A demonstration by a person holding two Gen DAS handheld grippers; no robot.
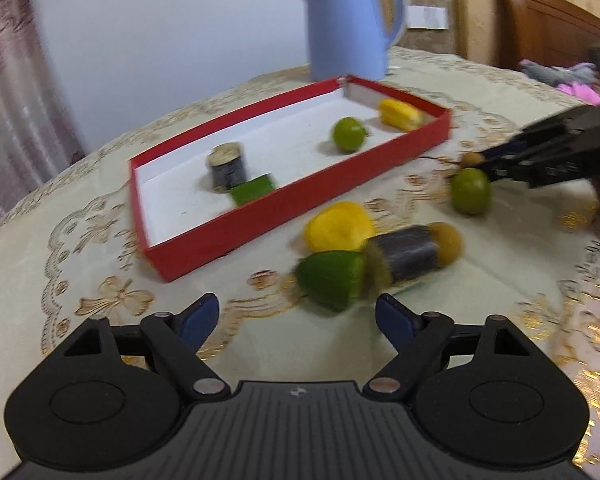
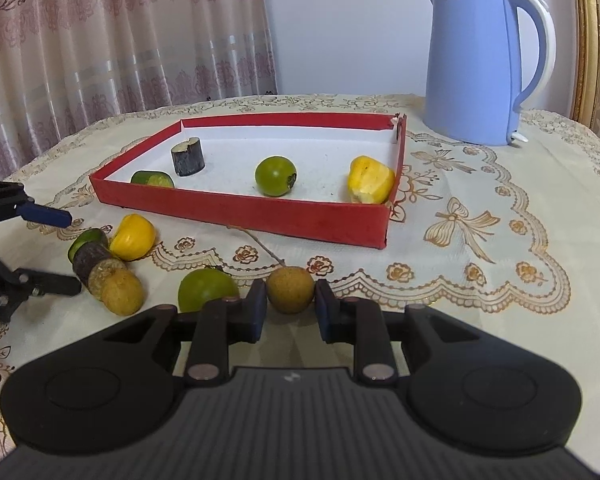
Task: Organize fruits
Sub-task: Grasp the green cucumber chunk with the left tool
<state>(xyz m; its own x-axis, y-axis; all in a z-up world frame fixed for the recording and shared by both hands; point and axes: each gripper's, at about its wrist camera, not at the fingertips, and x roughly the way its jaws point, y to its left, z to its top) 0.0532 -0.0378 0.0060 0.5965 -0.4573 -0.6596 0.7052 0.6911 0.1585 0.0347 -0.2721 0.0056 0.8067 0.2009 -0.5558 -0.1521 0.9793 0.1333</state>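
Right gripper pinches a small brown fruit at its fingertips, low over the table. Left gripper gapes wide, empty, a fruit cluster just ahead. Round fruit could squirt free; the red box lies beyond.

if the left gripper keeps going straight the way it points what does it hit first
Most likely the green cut piece, lying just ahead between the open left gripper fingers' line, with the dark cylinder piece right behind it; blur makes depth uncertain.

The right hand-held gripper clamps a brown longan beside a green fruit.
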